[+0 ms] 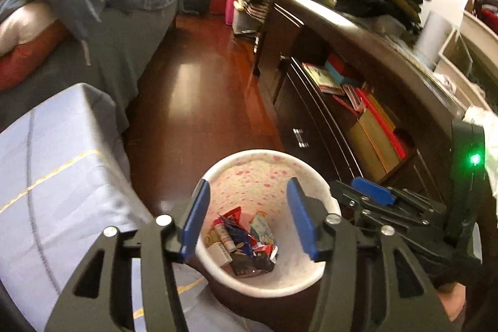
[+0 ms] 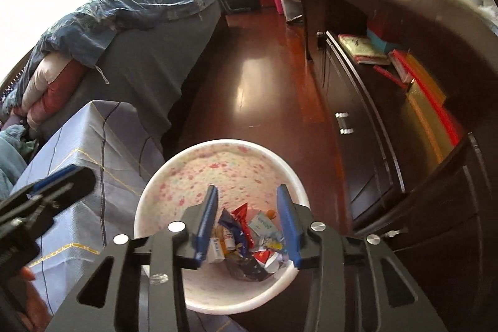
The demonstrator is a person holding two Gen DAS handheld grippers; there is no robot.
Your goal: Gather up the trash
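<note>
A white bin with a pink flowered inside stands on the floor below both grippers. At its bottom lies a heap of wrappers and small packets. My left gripper is open and empty, hanging over the bin's mouth. My right gripper is open and empty, also over the bin. The right gripper shows at the right of the left wrist view. The left gripper shows at the left of the right wrist view.
A dark wooden dresser with books on its shelf runs along the right. A light blue cloth-covered surface is at the left, a bed behind it. A red-brown wooden floor runs between them.
</note>
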